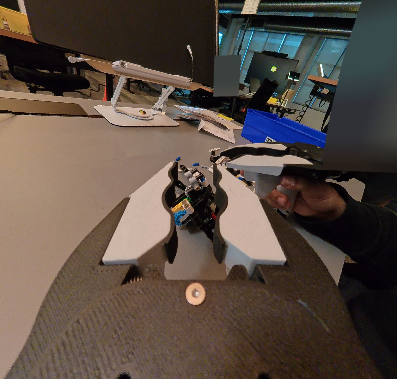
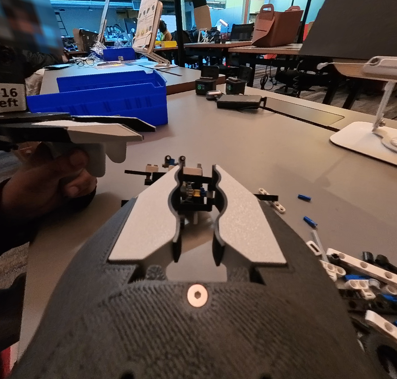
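Brick assembly [image 1: 194, 197], a black beam frame with gears and a yellow piece, rests on the table [image 1: 64, 175] and shows through the gap of both jaws, just beyond the tips. The left gripper [image 1: 195, 164] stands partly open, holding nothing; the right gripper [image 2: 196, 166] is likewise partly open and bare, its pads not pressing the frame. The build looks light and stiff, but being pressed together it could pop apart under a hard squeeze; the straight black outer beams seem the safest hold, away from the gears. Blue pins [image 2: 304, 197] and loose beams [image 2: 354, 267] lie right of the right jaws. A blue bin [image 2: 103, 106] sits far ahead and left of them; its inside is hidden
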